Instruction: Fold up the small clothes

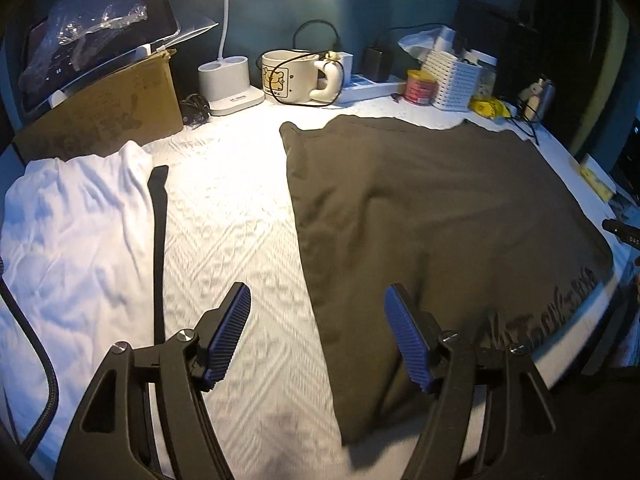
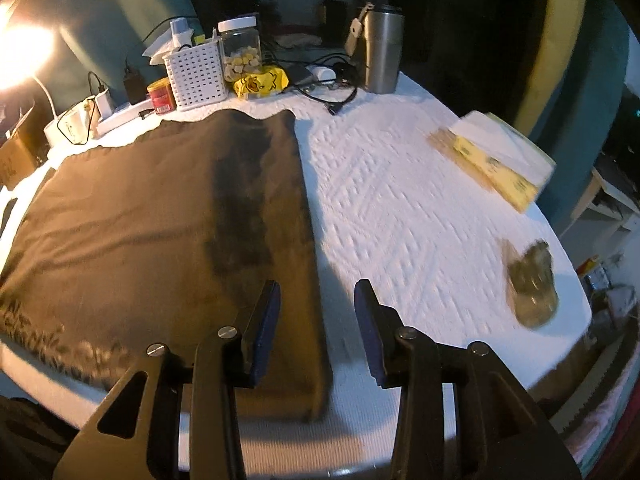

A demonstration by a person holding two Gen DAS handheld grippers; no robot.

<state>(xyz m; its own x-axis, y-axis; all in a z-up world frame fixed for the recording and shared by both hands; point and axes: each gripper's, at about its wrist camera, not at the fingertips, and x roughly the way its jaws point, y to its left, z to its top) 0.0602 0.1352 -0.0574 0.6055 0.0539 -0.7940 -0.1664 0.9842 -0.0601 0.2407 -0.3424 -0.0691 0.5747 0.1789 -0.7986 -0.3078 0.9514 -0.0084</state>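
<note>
A dark olive garment [image 1: 440, 216] lies flat on the white textured table cover [image 1: 232, 216], with faint lettering near its front edge. My left gripper [image 1: 318, 306] is open above the garment's left edge, with nothing between its blue pads. The right wrist view shows the same garment [image 2: 160, 216] with its right edge folded straight. There my right gripper [image 2: 318, 300] is open over that right edge, the left pad above the cloth and the right pad above the bare cover. A white garment [image 1: 76, 232] lies at the far left.
Along the back stand a cardboard box [image 1: 104, 116], a white lamp base [image 1: 228, 84], a mug [image 1: 288, 76], a red tin [image 1: 418, 86] and a white basket [image 1: 452, 80]. The right wrist view adds a steel tumbler [image 2: 382, 52], a yellow packet [image 2: 496, 160] and a small brownish object [image 2: 532, 284].
</note>
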